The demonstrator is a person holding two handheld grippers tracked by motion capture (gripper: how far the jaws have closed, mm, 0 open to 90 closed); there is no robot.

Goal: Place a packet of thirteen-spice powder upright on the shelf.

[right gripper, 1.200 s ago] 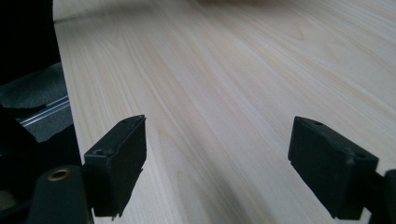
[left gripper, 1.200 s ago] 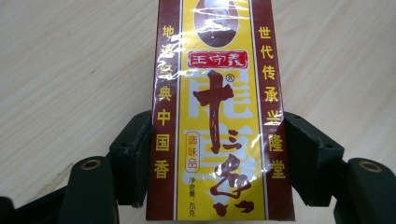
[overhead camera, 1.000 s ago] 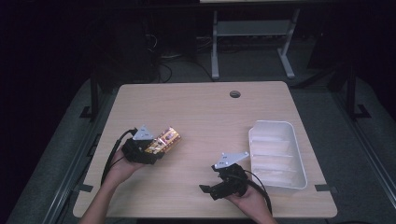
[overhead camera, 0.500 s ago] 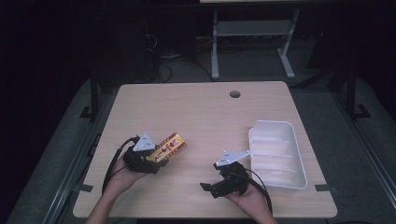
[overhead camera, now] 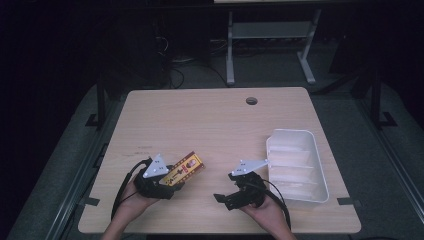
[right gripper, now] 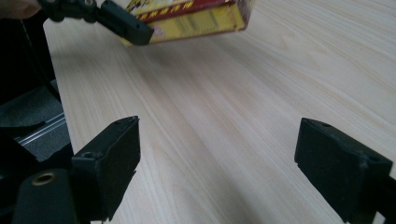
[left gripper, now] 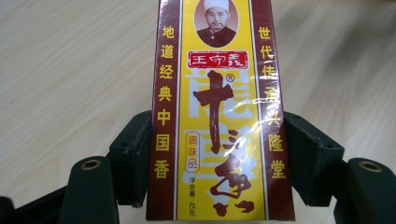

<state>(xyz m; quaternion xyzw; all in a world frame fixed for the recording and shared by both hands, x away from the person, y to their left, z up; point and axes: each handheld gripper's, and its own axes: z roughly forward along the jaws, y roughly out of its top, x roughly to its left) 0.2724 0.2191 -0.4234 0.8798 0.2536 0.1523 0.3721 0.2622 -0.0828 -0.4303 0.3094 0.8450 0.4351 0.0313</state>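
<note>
A dim room surrounds a pale wooden surface (overhead camera: 220,130) with a round cable hole (overhead camera: 251,101) near its far edge; a metal frame (overhead camera: 270,45) stands on the floor beyond. Near the front left, the left claw (overhead camera: 176,184) is closed on a red-and-yellow seasoning box (overhead camera: 185,168). In the left gripper view the box (left gripper: 217,116) runs lengthwise between the two black jaws, which press its long red sides, the printed face upward. In the right gripper view the same box (right gripper: 187,16) appears tilted, its free end seemingly raised off the wood, though contact at the gripped end cannot be judged. The right claw (overhead camera: 226,199) lies low at the front centre, pointing toward the left; the right gripper view shows its jaws spread wide with nothing between them.

Step in hand, as judged: the box is grasped and being carried. The likely destination is the white tray (overhead camera: 320,170) at the right, which looks empty. The next move then calls for a lift high enough to clear the tray's near wall, a carry rightward, and release with the box aligned to the tray's long axis.

Obstruction: the right claw and its hand (overhead camera: 265,215) sit between box and tray, so the path passes over or behind them, or the box is handed across. The trailing black cable (overhead camera: 122,187) lies beside the left hand.
</note>
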